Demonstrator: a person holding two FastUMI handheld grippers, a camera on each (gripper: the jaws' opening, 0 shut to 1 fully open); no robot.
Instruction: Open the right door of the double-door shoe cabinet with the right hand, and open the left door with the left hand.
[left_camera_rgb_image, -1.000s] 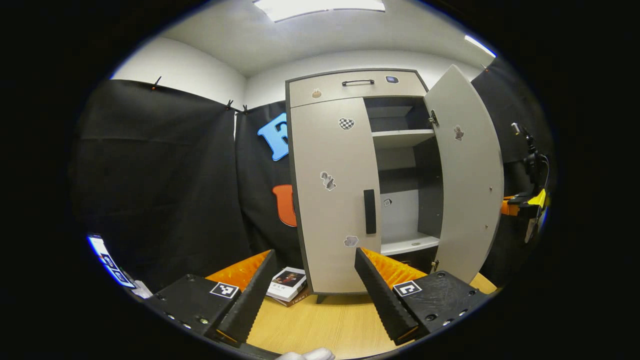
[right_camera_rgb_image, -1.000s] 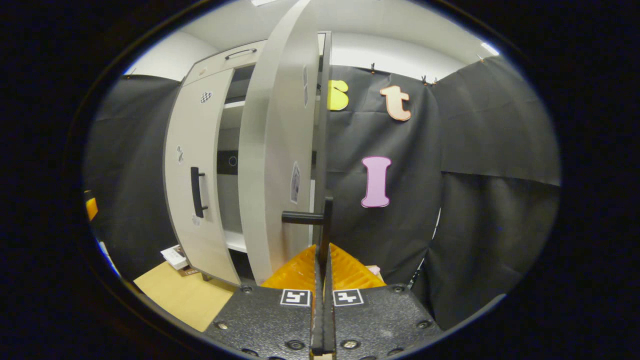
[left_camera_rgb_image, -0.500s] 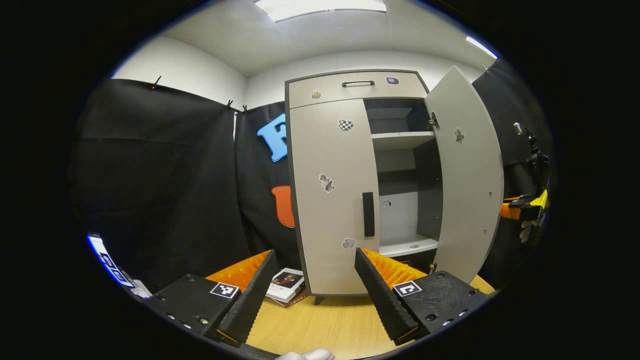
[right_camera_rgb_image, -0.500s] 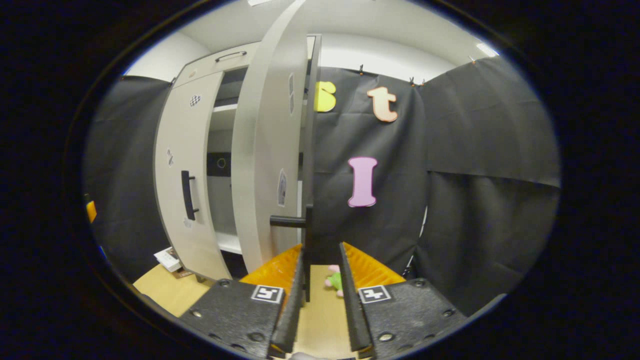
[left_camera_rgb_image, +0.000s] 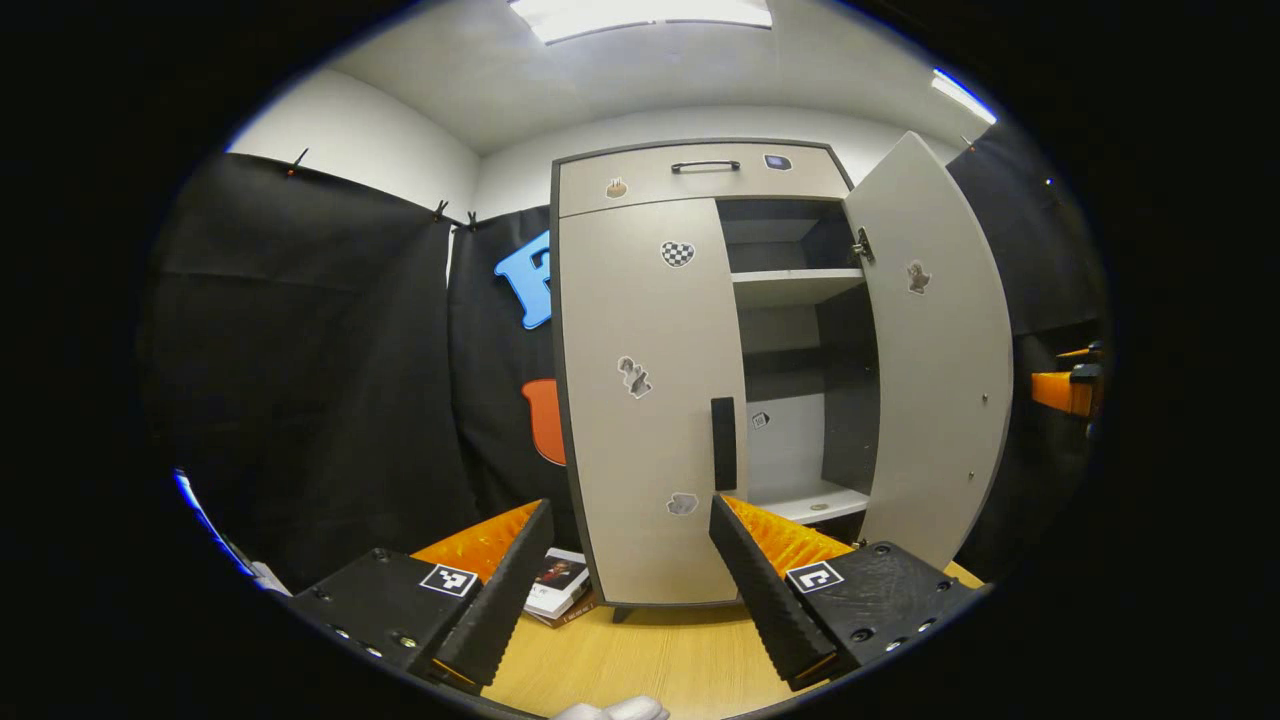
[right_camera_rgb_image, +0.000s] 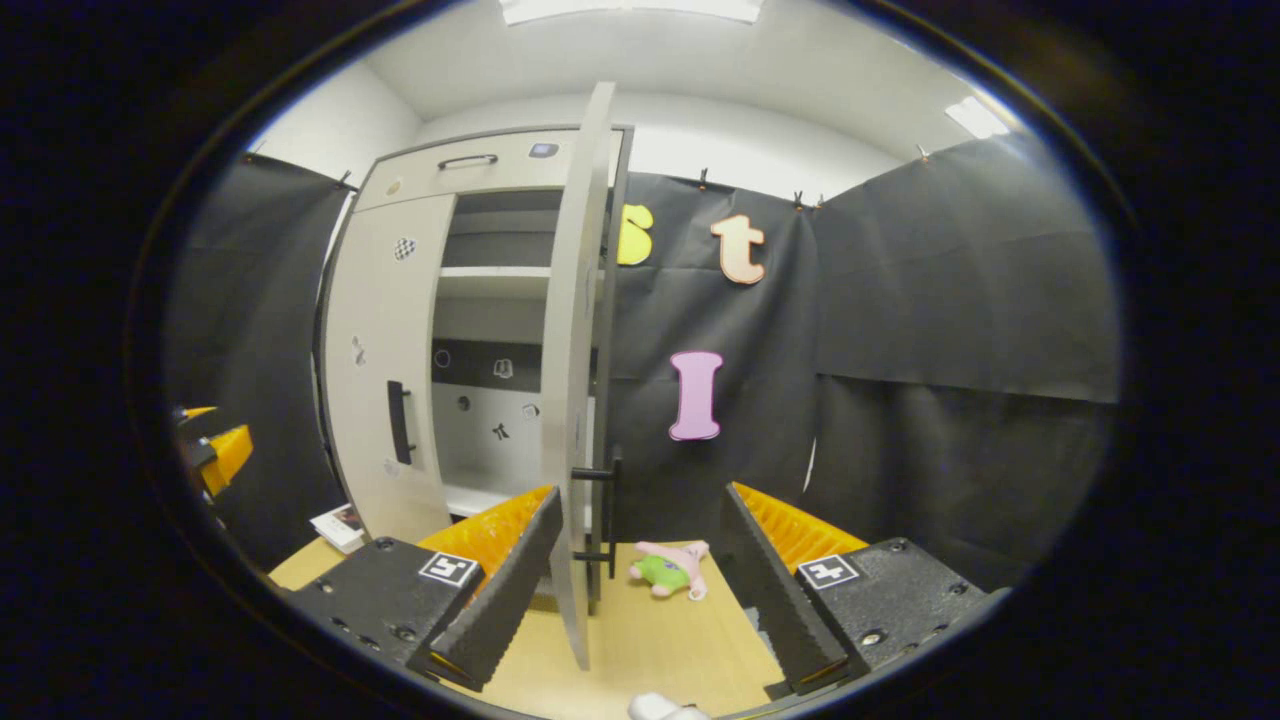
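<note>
Right door (left_camera_rgb_image: 935, 350) swung open, left door (left_camera_rgb_image: 645, 400) shut; left claw (left_camera_rgb_image: 628, 540), right claw (right_camera_rgb_image: 640, 525) both spread, gripping nothing.

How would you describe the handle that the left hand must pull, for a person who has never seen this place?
Find the tall grey shoe cabinet on the wooden floor. Its left door is closed, its right door open. The handle is a dark vertical bar near the closed door's inner edge, below mid-height, unlike the horizontal drawer handle on top.

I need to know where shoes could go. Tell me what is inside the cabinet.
Behind the open right door, the cabinet shows two bare shelves and small stickers on its back. The closed left door hides the rest.
</note>
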